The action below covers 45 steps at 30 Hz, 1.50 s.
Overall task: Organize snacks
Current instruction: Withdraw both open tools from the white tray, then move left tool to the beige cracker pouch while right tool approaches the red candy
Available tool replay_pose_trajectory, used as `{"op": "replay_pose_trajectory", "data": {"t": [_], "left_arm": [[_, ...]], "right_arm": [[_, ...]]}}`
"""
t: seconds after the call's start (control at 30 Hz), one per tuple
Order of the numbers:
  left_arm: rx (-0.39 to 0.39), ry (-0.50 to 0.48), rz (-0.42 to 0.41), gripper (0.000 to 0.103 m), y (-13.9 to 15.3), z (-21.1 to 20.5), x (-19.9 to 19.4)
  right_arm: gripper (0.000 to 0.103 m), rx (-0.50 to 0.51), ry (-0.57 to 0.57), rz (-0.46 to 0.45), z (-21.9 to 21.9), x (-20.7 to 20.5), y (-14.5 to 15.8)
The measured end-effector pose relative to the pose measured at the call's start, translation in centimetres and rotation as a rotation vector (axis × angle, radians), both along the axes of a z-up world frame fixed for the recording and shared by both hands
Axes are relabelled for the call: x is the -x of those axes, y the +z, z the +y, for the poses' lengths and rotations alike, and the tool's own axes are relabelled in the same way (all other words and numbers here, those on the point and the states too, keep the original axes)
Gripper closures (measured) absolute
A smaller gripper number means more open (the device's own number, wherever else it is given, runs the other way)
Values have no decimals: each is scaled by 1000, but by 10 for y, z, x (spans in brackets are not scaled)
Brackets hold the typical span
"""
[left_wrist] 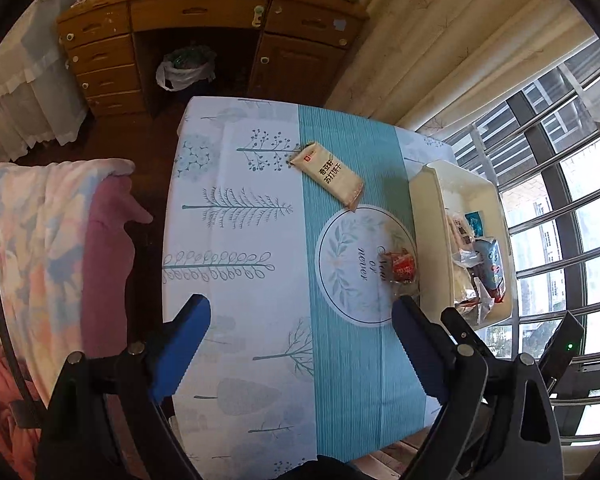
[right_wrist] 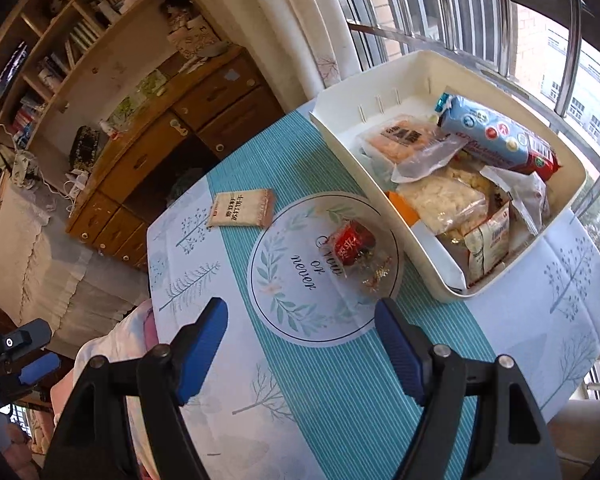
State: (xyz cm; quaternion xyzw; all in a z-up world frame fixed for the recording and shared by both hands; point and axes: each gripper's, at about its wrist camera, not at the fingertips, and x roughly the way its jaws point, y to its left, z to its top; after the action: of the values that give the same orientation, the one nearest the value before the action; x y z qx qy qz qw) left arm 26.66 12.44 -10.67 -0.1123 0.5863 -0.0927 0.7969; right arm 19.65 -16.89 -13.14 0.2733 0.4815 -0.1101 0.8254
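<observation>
Just beyond the right tool (right_wrist: 302, 314), wide and empty: red snack packet (right_wrist: 350, 246), beside the bin (right_wrist: 428, 246).

My table (right_wrist: 332, 400) wears a teal and white cloth (left_wrist: 260, 320). A tan cracker pack (left_wrist: 327, 175) lies toward its far edge, a red candy bag (right_wrist: 354, 250) mid-table, the white bin (right_wrist: 424, 252) along the window edge.

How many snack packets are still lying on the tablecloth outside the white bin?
2. A beige cracker packet lies on the teal stripe toward the table's far edge; a clear packet with a red label lies on the round printed emblem beside the white bin.
</observation>
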Motion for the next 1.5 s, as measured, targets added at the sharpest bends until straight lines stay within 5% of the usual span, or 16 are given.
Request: {"op": "replay_pose_trajectory", "data": {"t": [0.4, 0.67, 0.83, 1.5], "left_arm": [[26, 60, 106, 12, -34, -43, -92], [66, 220, 230, 12, -99, -62, -166], [59, 254, 239, 12, -133, -75, -201], [68, 329, 350, 12, -221, -112, -242]], "right_arm": [[26, -102, -120, 148, -21, -46, -49], [26, -108, -200, 175, -20, -69, -75], [26, -86, -194, 217, -14, -78, -93], [27, 21, -214, 307, -27, -99, -121]]}}
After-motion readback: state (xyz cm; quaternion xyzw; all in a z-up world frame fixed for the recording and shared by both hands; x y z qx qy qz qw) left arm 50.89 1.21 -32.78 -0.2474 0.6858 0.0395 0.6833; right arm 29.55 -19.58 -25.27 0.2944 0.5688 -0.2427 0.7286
